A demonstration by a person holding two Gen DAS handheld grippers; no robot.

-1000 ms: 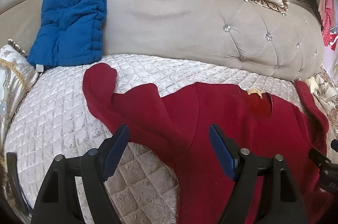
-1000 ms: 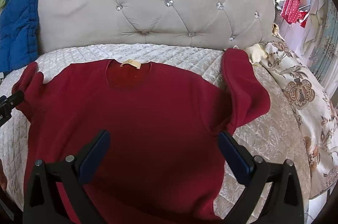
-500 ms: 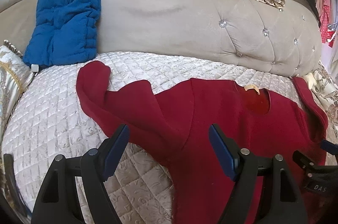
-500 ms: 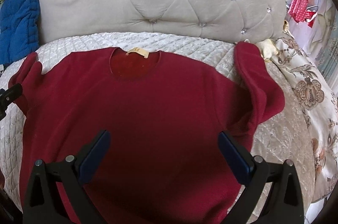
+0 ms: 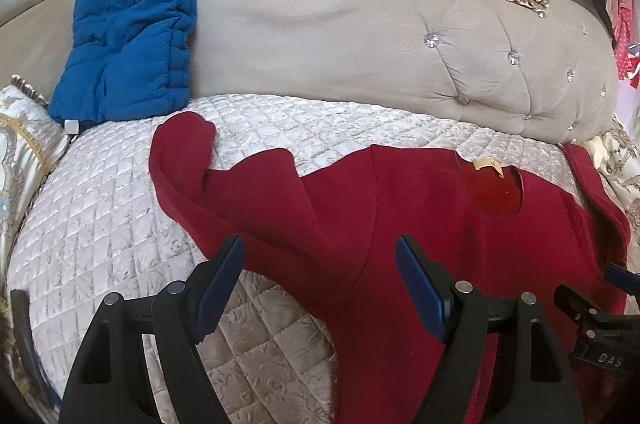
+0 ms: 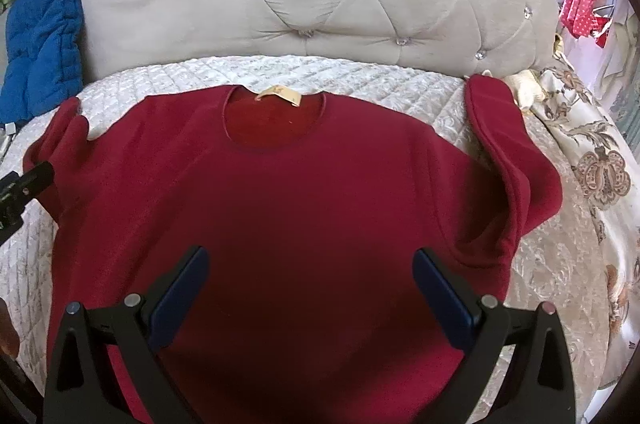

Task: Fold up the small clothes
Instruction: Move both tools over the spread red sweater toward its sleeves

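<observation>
Your left gripper (image 5: 320, 280) and right gripper (image 6: 310, 288) both have jaws spread, holding nothing. You've eased slightly closer over the last second. The red sweater (image 6: 288, 208) lies flat mid-frame on the quilted bedspread (image 5: 100, 224), sleeves bunched; folding hasn't started. The tufted headboard (image 6: 320, 4) fills the upper frame.

We see our left gripper (image 5: 320, 280) and right gripper (image 6: 311, 282): black triangular frames, blue finger pads (image 5: 219, 282), silver rivets (image 6: 132, 300).
</observation>
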